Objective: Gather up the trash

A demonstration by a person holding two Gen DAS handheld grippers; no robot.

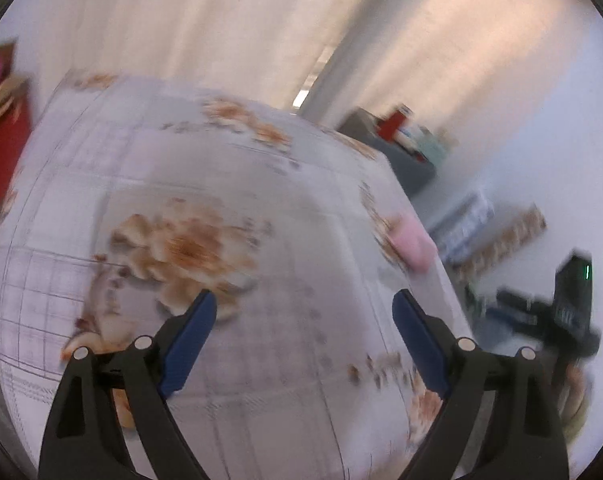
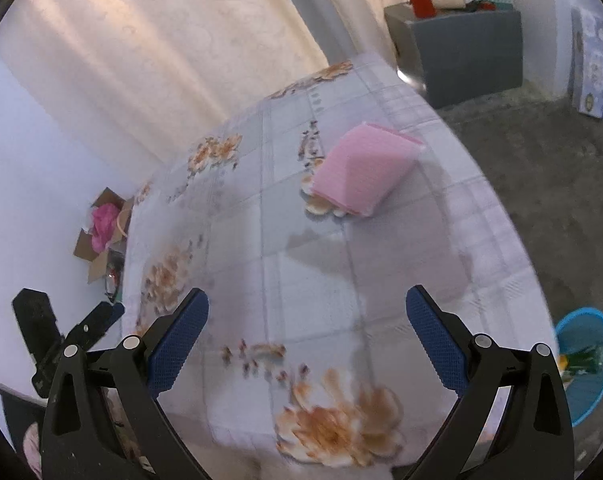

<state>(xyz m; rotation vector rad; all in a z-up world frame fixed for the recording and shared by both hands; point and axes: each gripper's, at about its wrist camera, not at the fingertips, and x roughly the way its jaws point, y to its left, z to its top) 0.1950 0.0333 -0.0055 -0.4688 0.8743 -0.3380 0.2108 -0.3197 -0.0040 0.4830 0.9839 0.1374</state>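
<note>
Both the left gripper (image 1: 303, 312) and right gripper (image 2: 307, 308) hang with fingers spread and empty above the tabletop (image 2: 285, 232), probably because the blue bin (image 2: 589, 364) already holds the trash

Worktop cover (image 2: 381, 264): glossy, smooth floral sheet.
Pink pad (image 2: 365, 168): matt, finely ribbed, ahead of the right hand-held gripper (image 2: 307, 308).
Gripper pads (image 2: 181, 336): blue, textured.
Floor (image 2: 541, 184): rough, grey.
</note>
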